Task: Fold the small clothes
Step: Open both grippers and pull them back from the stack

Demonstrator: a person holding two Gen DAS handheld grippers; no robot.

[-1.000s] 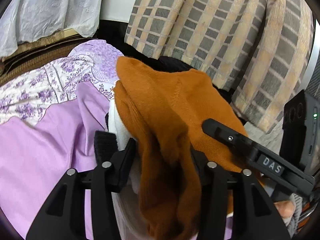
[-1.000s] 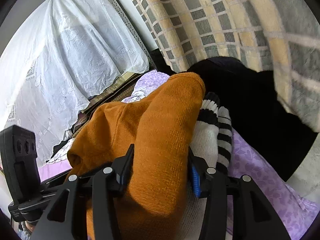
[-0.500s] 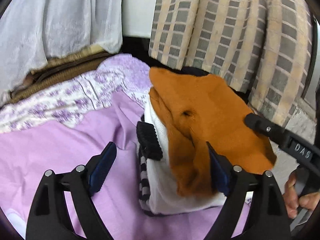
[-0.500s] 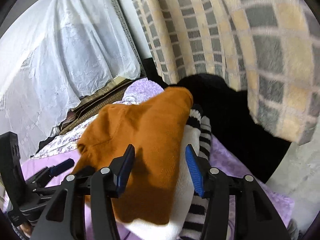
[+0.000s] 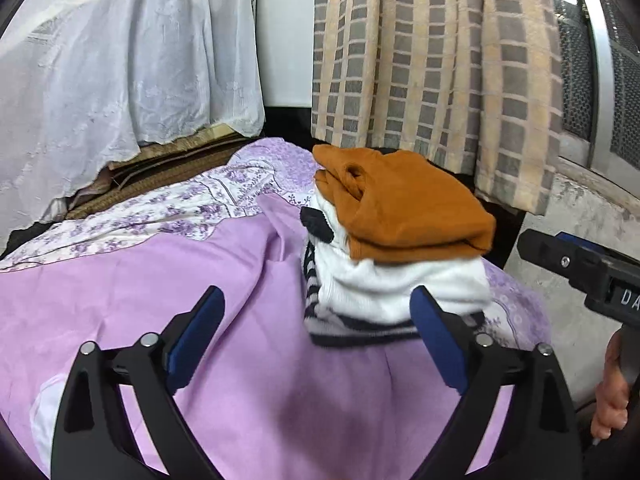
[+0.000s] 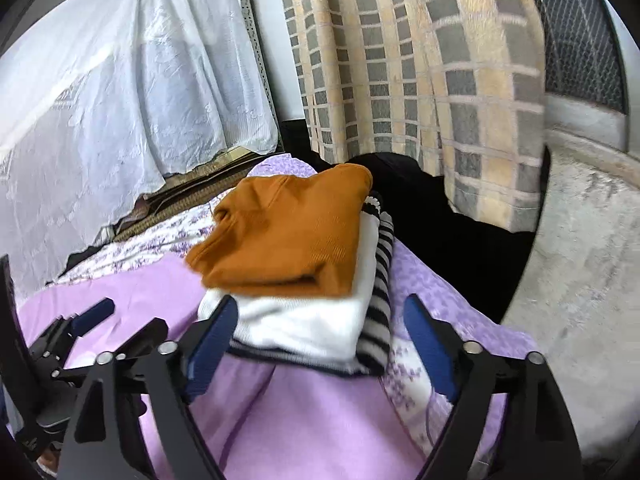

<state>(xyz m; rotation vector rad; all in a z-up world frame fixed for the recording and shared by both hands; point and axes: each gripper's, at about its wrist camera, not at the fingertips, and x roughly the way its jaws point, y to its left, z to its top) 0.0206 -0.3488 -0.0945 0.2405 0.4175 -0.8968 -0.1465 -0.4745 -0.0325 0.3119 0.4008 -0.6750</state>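
Both grippers have let go of the orange garment (image 5: 404, 208) since a second ago and drawn back. The left gripper (image 5: 316, 336) and right gripper (image 6: 320, 340) are opening wide, nothing pressed between the pads. The garment lies folded atop a white garment (image 5: 404, 284) and a striped one (image 6: 380, 292), stacked at the bed's (image 5: 120, 288) far corner. A checked curtain (image 5: 432, 60) hangs just behind; a white lace cloth (image 5: 120, 52) drapes further along the far edge.

A lilac sheet (image 5: 120, 280) is covering the bed, with a floral band (image 5: 168, 216) running along its far edge. A white lace cloth (image 5: 100, 60) is hanging at the back left. A checked curtain (image 5: 432, 60) is hanging beside a mesh window (image 6: 576, 28). Daylight is falling on the grey concrete sill (image 6: 580, 248).
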